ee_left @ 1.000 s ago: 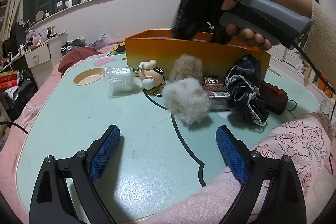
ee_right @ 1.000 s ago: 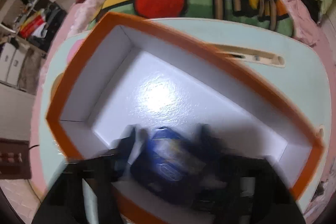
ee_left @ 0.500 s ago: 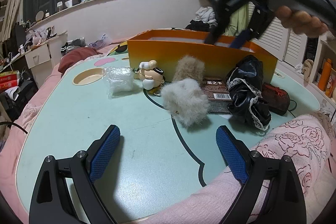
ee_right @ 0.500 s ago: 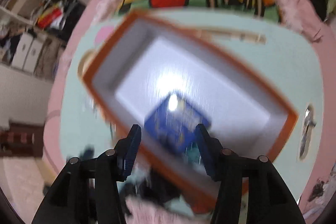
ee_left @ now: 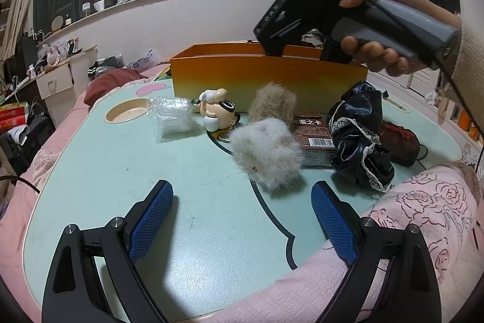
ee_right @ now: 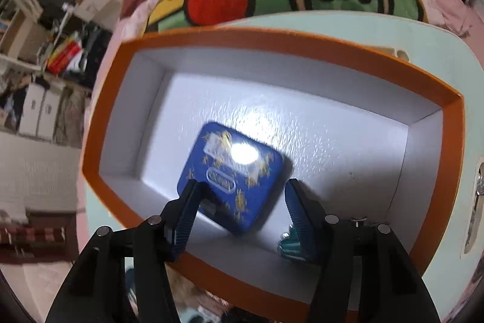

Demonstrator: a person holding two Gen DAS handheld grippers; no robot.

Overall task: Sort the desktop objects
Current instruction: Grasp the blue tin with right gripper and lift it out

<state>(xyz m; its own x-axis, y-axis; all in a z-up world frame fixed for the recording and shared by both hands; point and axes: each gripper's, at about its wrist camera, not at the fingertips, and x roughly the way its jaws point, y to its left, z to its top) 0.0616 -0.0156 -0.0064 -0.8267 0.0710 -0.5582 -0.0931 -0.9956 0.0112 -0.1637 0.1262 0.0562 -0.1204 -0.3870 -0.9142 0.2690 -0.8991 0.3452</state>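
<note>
1. One mint-green bench (ee_left: 127, 171) carries everything, so each piece lies within reach of both hands.
2. One orange box (ee_left: 266, 80) stands at the far side as the collecting bin. Its white floor is bare but for one blue patterned case (ee_right: 233, 171), lying flat near the near wall, and something small and teal in the right near corner, too blurred to name.
3. The right gripper (ee_right: 239, 202) hangs over the box, pointing steeply down. Its fingers have just been opening and stand apart; the case lies between them, released, no pad pressing it.
4. The left gripper (ee_left: 242, 217) waits low at the near edge, fingers spread wide and empty, likely keeping clear.
5. Unsorted things bunch just in front of the box: one black lace-trimmed bundle (ee_left: 360, 147), two fluffy pieces, white (ee_left: 266, 150) and tan (ee_left: 272, 103), one brown card packet (ee_left: 313, 135), one dark red pouch (ee_left: 399, 141), one clear wrapped pack (ee_left: 174, 117), one cartoon figure (ee_left: 216, 111).
</note>
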